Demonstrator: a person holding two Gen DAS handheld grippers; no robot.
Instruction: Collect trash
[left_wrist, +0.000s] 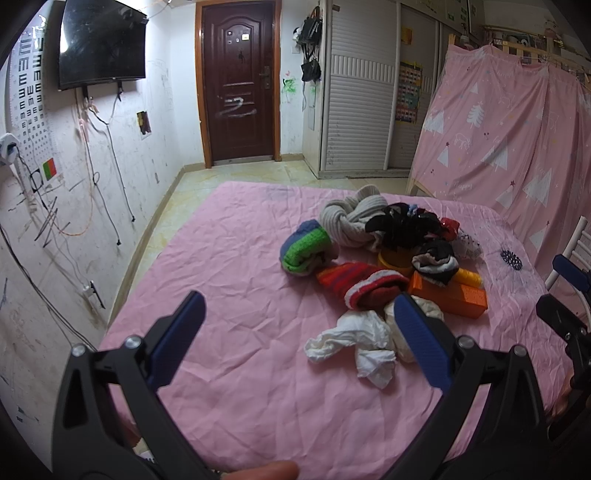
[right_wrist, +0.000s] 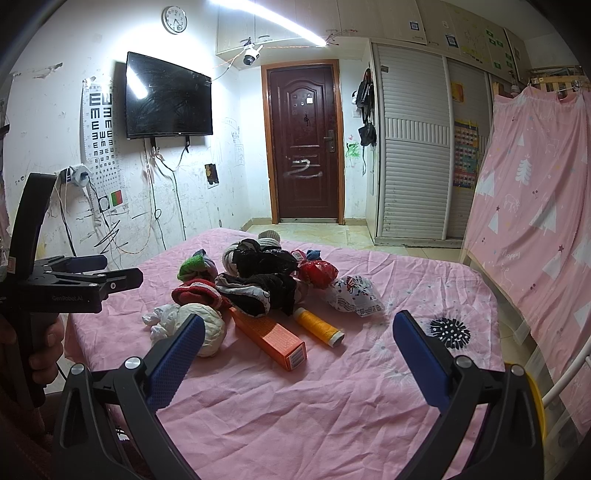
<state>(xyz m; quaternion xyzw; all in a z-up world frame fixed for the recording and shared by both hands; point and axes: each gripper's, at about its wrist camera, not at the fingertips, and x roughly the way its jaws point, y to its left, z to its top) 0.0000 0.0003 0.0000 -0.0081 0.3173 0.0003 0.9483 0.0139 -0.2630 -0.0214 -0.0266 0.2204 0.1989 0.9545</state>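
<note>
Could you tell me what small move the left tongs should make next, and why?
Probably ease the left tongs forward and down over the crumpled white paper. It looks like trash, it lies at the near edge of the pile on the pink sheet, apart from the socks, and the jaws stand wide open and empty, with one pad already in front of it.

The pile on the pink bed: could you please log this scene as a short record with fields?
surface: pink sheet
trash candidates: crumpled white tissue; printed wrapper; orange box
other items: yellow thread spool; heap of socks
left gripper: open, empty
right gripper: open, empty
</note>
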